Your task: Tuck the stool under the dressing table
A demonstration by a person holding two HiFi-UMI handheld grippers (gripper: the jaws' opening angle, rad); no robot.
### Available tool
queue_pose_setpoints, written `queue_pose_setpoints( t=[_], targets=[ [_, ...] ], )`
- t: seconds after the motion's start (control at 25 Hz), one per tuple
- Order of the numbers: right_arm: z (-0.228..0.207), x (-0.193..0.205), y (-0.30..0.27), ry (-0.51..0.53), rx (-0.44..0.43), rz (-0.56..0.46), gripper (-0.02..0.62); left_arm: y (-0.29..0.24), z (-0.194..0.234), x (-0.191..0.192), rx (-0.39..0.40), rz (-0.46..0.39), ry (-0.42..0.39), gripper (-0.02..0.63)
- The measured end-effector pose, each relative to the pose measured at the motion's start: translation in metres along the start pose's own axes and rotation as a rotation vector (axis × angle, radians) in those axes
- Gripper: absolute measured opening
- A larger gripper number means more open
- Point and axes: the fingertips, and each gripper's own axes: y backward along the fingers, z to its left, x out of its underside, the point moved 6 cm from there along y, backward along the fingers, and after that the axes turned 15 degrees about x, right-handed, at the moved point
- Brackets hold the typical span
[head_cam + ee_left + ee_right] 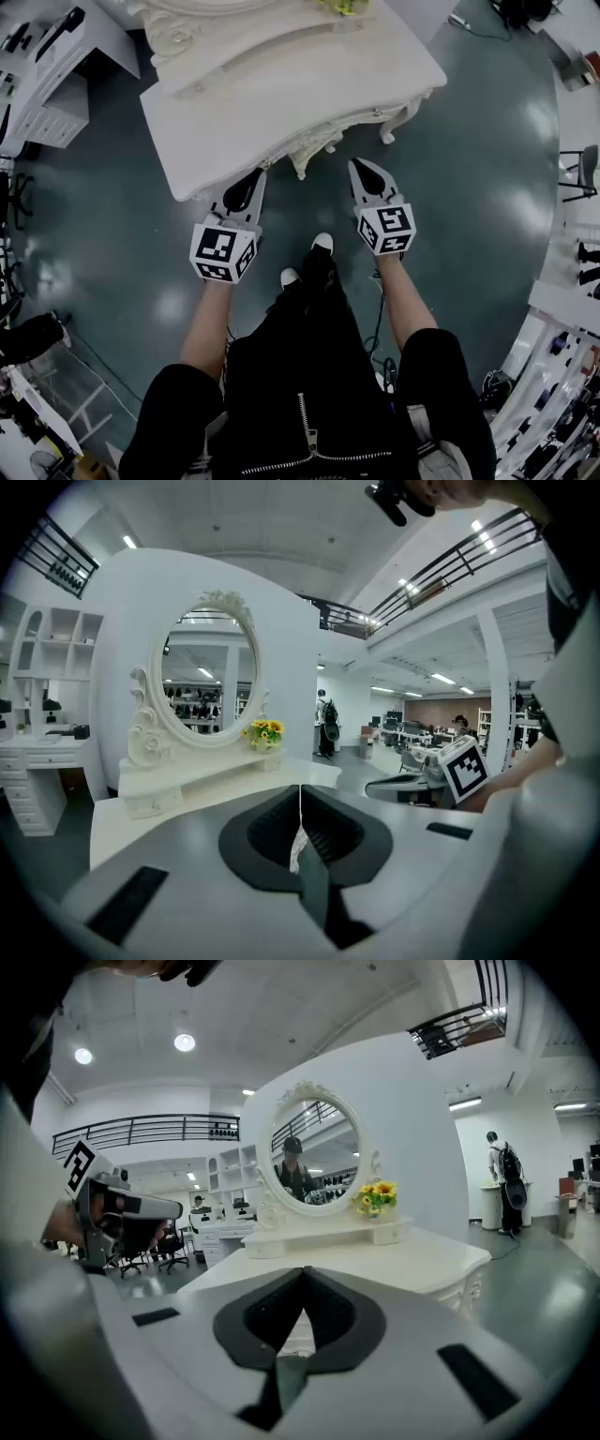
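Left gripper (251,181): jaws pressed together on nothing, tips just short of the dressing table (281,103).
Right gripper (361,171): also closed and empty, level with its twin, with the person's shoes (322,243) on the floor between them.
Stool: in no view. It may be hidden beneath the white tabletop, but that cannot be told.
Step in hand: with both tools empty, the push looks either finished or not yet begun. A careful finish would be a look below the top to check that the seat sits squarely between the legs.
Edges: the carved apron (309,155) at the centre front and the curled leg (403,117) at the right corner are what a stool would likely catch on.
Open room: bare dark floor (122,234) lies to both sides and behind the person, and other furniture stands well apart.
Tabletop: an oval mirror (208,679) and yellow flowers (263,731) stand at the back.
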Motion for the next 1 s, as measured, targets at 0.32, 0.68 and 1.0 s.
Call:
queue_pose_setpoints(
  t=[0.32, 0.68, 1.0],
  targets=[
    [0.025, -0.059, 0.057, 0.015, 0.020, -0.091, 0.005, 0.050, -0.013, -0.033, -0.013, -0.070, -0.049, 0.023],
    [0.046, -0.104, 0.110, 0.003, 0.006, -0.168, 0.005, 0.090, -0.031, -0.049, -0.041, -0.119, -0.065, 0.023],
    [0.062, -0.122, 0.130, 0.048, -0.014, -0.201, 0.005, 0.106, -0.042, -0.054, -0.066, -0.134, -0.097, 0.023]
  ],
)
